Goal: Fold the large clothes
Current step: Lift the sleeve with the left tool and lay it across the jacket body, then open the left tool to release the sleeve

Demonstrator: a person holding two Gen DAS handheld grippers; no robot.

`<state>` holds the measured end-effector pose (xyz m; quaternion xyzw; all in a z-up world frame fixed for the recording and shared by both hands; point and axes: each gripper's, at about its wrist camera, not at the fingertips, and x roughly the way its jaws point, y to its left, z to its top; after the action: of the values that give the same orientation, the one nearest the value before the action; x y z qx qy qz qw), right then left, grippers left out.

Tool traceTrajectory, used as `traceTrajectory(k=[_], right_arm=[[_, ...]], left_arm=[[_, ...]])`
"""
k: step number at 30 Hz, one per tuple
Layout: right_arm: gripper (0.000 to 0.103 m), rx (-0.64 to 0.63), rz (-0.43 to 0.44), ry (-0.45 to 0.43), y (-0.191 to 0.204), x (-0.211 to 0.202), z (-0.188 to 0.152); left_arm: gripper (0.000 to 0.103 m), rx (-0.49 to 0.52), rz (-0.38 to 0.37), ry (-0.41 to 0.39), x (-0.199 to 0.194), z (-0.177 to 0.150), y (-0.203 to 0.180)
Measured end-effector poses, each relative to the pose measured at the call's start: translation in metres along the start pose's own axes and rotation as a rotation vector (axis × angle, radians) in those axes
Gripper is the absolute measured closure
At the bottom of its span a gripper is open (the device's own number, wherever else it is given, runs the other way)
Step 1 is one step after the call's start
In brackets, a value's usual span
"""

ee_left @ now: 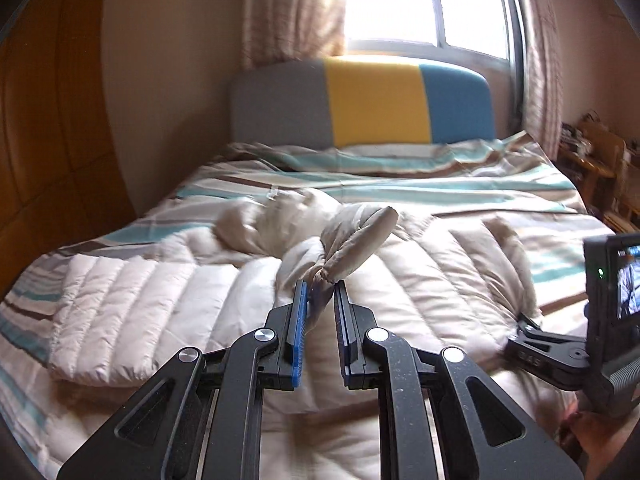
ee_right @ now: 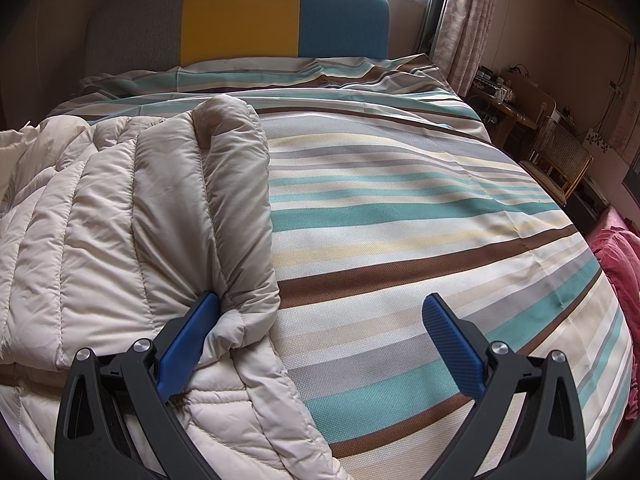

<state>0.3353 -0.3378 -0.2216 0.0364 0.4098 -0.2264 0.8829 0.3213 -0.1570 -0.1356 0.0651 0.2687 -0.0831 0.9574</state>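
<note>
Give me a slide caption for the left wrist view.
Left gripper pinching a bunched fold of the beige puffer jacket above the striped bed.

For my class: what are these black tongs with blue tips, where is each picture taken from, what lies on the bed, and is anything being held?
No robot here: a person holds a two-finger gripper in each hand, and a camera on each looks forward along its fingers. The left wrist view shows the left gripper shut on a bunched piece of a pale quilted jacket, which lies spread on the bed's striped cover. The right gripper shows at that picture's right edge. The right wrist view shows the right gripper open; one pad touches the jacket's folded edge, but nothing is gripped. Behind stands a grey, yellow and blue headboard.
</note>
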Motion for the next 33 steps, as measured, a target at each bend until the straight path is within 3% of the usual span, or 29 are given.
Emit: traceTrajectory(k=[10, 19, 24, 25, 26, 27, 29, 33], right_arm=[[0.003, -0.001, -0.001, 0.0, 0.0, 0.0, -0.001], [0.003, -0.004, -0.004, -0.002, 0.001, 0.0, -0.001], [0.003, -0.006, -0.006, -0.003, 0.002, -0.001, -0.002], [0.003, -0.006, -0.006, -0.003, 0.003, -0.001, -0.001], [0.003, -0.007, -0.007, -0.003, 0.003, -0.001, -0.001], [0.003, -0.007, -0.007, -0.003, 0.002, -0.001, -0.001], [0.002, -0.007, -0.008, -0.004, 0.002, -0.001, -0.001], [0.002, -0.007, -0.008, -0.003, 0.002, -0.001, -0.001]], left_arm=[[0.089, 0.065, -0.069, 0.127, 0.038, -0.014, -0.034], [0.089, 0.082, -0.136, 0.11, 0.034, -0.021, -0.039], [0.089, 0.13, -0.126, 0.139, 0.041, -0.023, -0.049], [0.086, 0.13, -0.128, 0.143, 0.041, -0.022, -0.049], [0.073, 0.125, -0.145, 0.146, 0.041, -0.021, -0.048], [0.049, 0.113, -0.168, 0.149, 0.039, -0.02, -0.046], [0.018, 0.072, -0.209, 0.13, 0.026, -0.016, -0.038], [0.017, -0.016, -0.278, 0.121, 0.001, -0.01, -0.011]])
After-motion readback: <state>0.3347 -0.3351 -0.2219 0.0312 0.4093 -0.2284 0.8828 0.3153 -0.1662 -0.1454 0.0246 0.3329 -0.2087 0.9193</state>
